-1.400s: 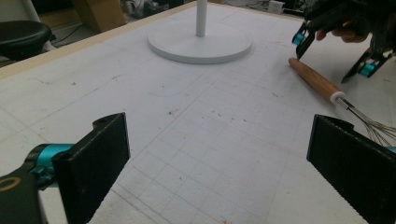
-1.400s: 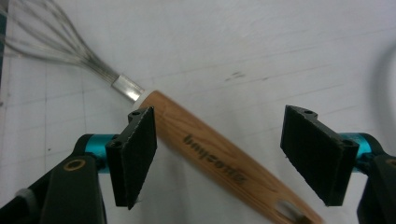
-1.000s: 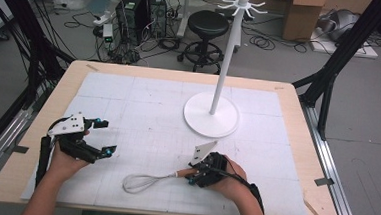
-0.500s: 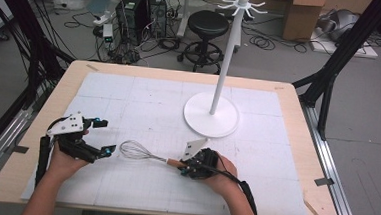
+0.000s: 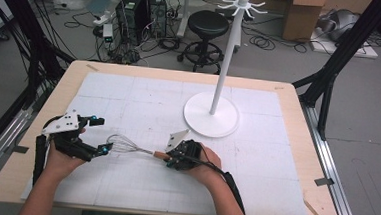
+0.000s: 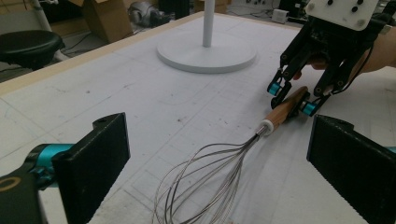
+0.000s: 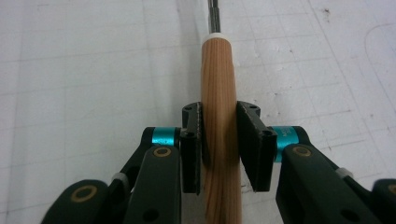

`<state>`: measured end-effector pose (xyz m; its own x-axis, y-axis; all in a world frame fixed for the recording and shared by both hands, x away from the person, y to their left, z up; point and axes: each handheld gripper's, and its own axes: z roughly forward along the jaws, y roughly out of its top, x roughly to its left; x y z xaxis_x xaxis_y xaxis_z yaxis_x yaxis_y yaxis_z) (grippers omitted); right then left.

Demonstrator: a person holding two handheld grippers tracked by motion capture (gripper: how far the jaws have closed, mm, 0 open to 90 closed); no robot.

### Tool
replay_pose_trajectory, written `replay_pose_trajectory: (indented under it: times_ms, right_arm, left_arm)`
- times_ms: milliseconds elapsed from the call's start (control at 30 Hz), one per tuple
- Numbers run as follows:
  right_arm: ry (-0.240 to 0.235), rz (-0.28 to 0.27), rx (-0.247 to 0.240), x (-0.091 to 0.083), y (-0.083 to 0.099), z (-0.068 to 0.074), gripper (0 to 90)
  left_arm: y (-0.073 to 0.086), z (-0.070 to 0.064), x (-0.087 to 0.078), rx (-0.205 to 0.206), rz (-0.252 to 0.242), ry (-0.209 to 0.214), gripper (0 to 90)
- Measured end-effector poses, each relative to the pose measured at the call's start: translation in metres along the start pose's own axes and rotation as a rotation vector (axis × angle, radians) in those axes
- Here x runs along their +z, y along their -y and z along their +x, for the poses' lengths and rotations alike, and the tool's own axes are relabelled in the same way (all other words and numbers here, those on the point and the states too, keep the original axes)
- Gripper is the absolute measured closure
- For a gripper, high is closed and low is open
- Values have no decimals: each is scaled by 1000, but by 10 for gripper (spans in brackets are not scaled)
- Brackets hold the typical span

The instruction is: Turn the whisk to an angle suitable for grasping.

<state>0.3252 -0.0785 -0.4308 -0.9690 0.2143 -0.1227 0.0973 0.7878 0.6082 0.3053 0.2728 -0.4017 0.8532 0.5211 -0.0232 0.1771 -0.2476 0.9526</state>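
so the right tongs [image 7: 219, 140] are clamped on the wooden handle of the whisk [image 5: 132, 147], pads either side of the wood, & the big change vs a sec ago: the whisk got swung round, wire head that lay low & toward the near edge now points across at the left tongs [image 5: 94, 134], w/ the right hand having slid left & a bit further up the table [image 5: 299, 101]. left tongs are apart, jaws wide, & in the left gripper view the wire loops sit right between them, not touching either pad as far as i can tell. prob means a handover or a two-handed regrip is being set up, left side about to close on the wires or neck; the white hook stand [image 5: 213, 116] behind looks like the likely end spot, though that's a guess. left hand itself barely moved. hard to see: the butt end of the handle is cut off at the bottom of the right gripper view, the tip of the wire head runs off the bottom of the left gripper view, & from the high view can't tell if the whisk is lifted clear or resting on the table.
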Motion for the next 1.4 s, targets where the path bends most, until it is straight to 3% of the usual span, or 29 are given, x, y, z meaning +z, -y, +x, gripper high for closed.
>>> replay_pose_trajectory:
  times_ms: [67,267,533,833,1100,1400]
  right_arm:
    - [1,5,12,-2,1,1,644]
    - [7,-71,29,-19,3,3,588]
    - [83,-155,82,-51,18,4,500]
    - [187,-337,241,-97,64,2,393]
    - [224,-368,304,-111,88,0,321]
    - [250,-439,348,-125,99,-2,286]
  left_arm:
    - [0,0,0,4,0,-1,65]
    - [-1,0,-1,2,-1,-2,65]
    - [-1,0,-1,2,-3,-4,65]
    - [-2,-2,0,4,-2,2,65]
    - [-4,-4,1,14,0,12,65]
    - [-4,-4,3,14,5,26,65]
